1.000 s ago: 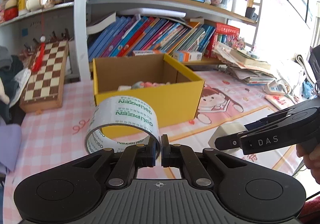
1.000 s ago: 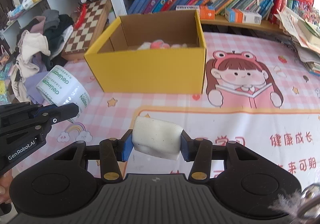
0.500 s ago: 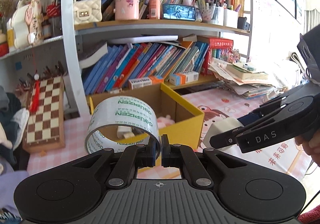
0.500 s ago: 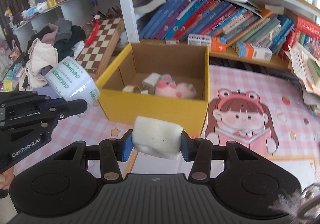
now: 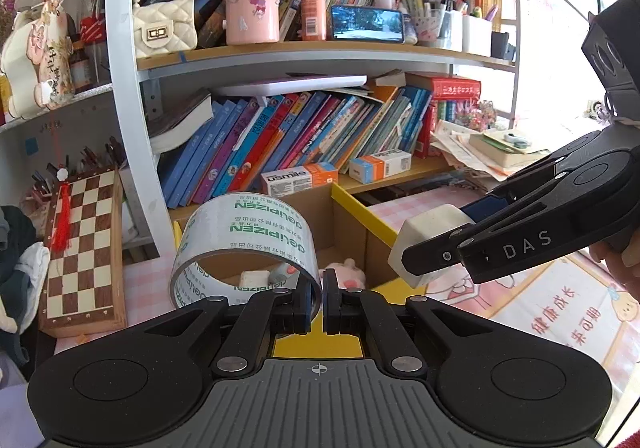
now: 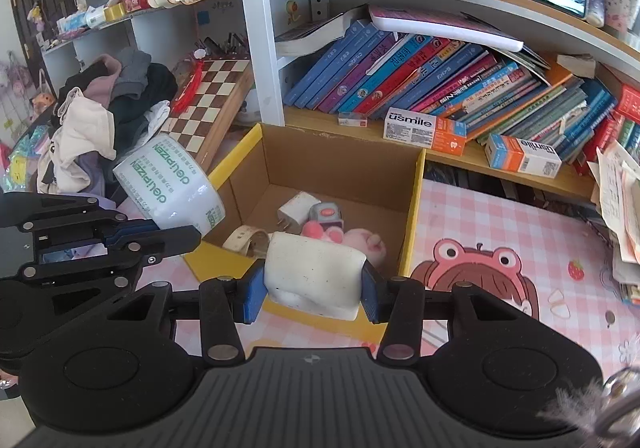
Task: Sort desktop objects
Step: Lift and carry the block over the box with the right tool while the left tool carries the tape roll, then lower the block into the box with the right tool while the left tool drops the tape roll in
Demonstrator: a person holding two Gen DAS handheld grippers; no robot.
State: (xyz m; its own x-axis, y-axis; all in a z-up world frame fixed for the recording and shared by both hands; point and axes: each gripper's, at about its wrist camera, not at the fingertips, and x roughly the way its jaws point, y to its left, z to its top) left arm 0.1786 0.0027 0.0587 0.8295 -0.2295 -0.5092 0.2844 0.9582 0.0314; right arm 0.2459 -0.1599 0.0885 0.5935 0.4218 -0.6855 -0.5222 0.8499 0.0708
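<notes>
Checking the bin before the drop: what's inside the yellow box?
Inside the yellow box: a white plug adapter, a small grey gadget with a red button, a pink plush toy and a beige strap. The held white block hides the near floor.

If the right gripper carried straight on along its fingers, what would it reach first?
Probably the pink plush toy lying inside the open yellow cardboard box. The right gripper, shut on the white foam block, points down over the box's near edge; depth is uncertain.
</notes>
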